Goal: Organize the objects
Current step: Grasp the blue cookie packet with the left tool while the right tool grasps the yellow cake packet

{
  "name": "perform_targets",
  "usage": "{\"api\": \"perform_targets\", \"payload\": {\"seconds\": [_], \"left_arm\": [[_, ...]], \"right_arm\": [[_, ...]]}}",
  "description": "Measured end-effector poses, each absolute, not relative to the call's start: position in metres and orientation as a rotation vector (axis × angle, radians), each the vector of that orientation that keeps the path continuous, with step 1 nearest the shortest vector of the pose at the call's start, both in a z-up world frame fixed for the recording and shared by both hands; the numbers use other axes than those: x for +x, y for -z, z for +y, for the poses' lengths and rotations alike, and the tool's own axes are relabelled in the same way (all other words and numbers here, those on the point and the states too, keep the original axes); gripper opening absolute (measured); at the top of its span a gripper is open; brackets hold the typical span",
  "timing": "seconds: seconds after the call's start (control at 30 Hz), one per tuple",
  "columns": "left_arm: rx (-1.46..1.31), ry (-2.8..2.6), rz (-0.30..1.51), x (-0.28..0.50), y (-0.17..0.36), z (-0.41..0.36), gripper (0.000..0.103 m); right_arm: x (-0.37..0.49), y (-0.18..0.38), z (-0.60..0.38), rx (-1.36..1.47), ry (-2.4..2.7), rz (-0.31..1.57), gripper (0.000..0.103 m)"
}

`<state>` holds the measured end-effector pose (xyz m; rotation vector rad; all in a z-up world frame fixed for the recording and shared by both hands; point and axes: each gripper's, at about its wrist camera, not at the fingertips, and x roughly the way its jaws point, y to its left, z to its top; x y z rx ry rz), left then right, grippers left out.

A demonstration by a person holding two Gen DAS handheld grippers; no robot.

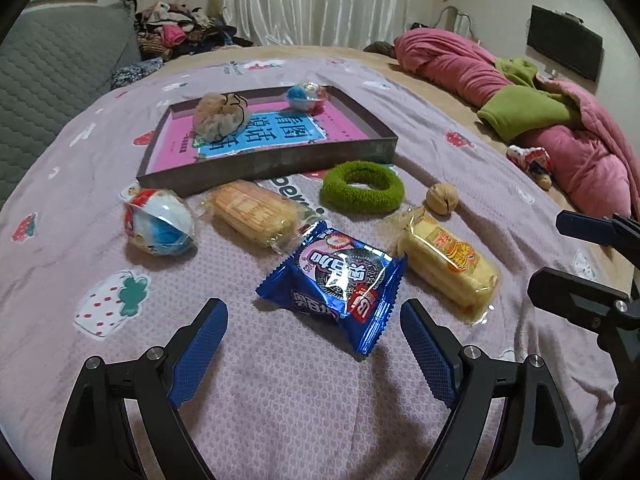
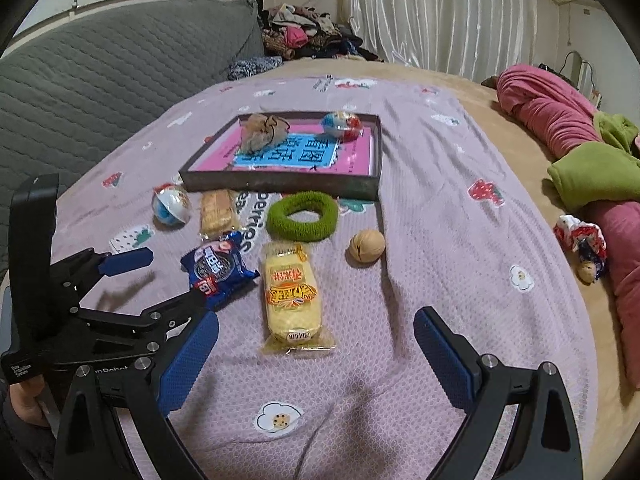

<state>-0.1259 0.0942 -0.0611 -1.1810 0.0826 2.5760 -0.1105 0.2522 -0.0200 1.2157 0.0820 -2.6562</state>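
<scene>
The blue packet [image 1: 334,276] is lying on the bedspread [image 1: 280,400] before the tray [image 1: 264,168], just ahead of the left gripper [image 1: 314,320], gaping and empty. The right gripper [image 2: 316,332], likewise agape, is facing the yellow cake [image 2: 290,292]. Approach step, seemingly; next, each needs straddling and closing.

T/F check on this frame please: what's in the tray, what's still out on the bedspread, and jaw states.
1. Both grippers' jaws stand open, holding nothing. True: left gripper, right gripper.
2. The green fuzzy ring lies inside the shallow brown tray. False: it lies on the bedspread in front of the tray.
3. The blue foil cookie packet lies just ahead of the left gripper. True.
4. The round tan walnut sits in the tray. False: it sits on the bedspread.
</scene>
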Motion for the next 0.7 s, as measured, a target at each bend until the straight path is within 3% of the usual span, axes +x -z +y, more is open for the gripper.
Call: {"api": "perform_targets", "payload": {"seconds": [0.7], "left_arm": [[-1.185, -2.494, -0.003, -0.154, 0.083, 0.092, 0.089]], "right_arm": [[-0.146, 0.049, 0.236, 1.307, 2.583, 0.031, 0.099]]}}
